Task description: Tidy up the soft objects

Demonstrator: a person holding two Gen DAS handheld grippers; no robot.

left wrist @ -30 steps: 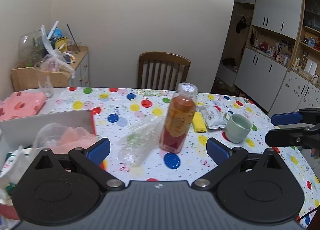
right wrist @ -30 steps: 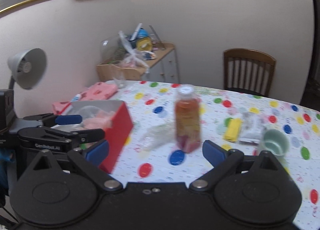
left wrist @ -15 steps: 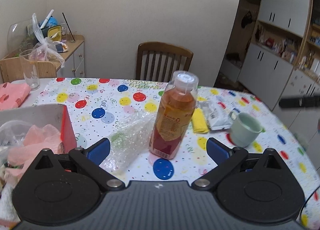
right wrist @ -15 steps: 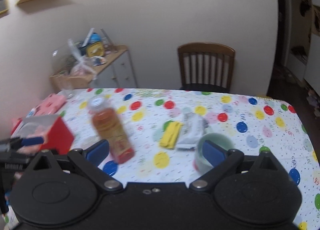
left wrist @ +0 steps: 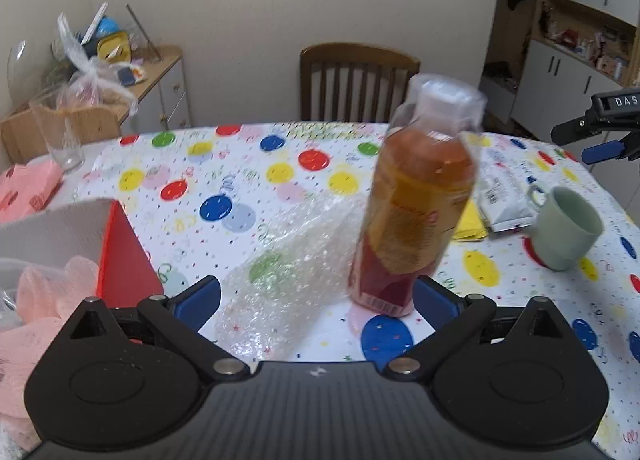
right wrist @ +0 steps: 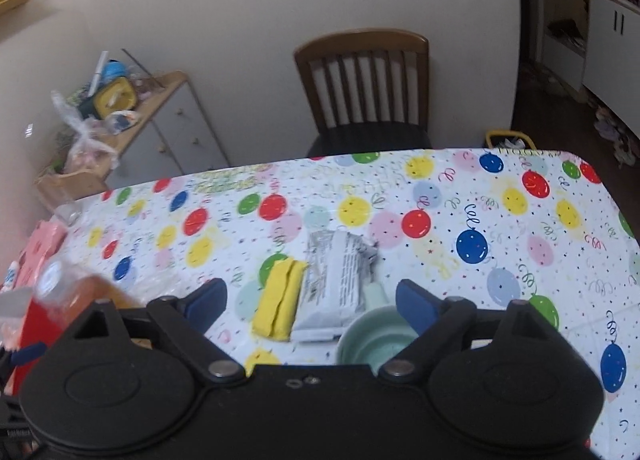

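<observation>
1. the bubble wrap (left wrist: 288,280) is a clear, crumpled sheet. it lies flat on the table (left wrist: 248,164), just left of the bottle (left wrist: 416,212), and the coloured dots of the tablecloth show through it.
2. the yellow cloth (right wrist: 280,302) is folded and lies on the table. its right edge touches the white packet (right wrist: 340,280), which has dark print on it.
3. the pink cloth (left wrist: 28,190) lies at the far left edge of the table, near a glass (left wrist: 60,136).
4. the left gripper (left wrist: 316,296) is low over the table with its fingers spread wide and nothing between the pads. the near end of the bubble wrap and the base of the bottle are seen between its two blue fingertips.
5. the right gripper (right wrist: 310,300) is higher and looks down at the table. its fingers are also spread wide and hold nothing. the yellow cloth, the packet and the cup (right wrist: 376,340) show between them.
6. the red box (left wrist: 116,252) stands at the left, near the left gripper. inside it there is soft pink material (left wrist: 44,292) and some clear plastic.
7. the cup is pale green and stands upright, right of the packet. i cannot tell if something is inside.
8. the bottle stands upright with orange liquid and a white cap.
</observation>
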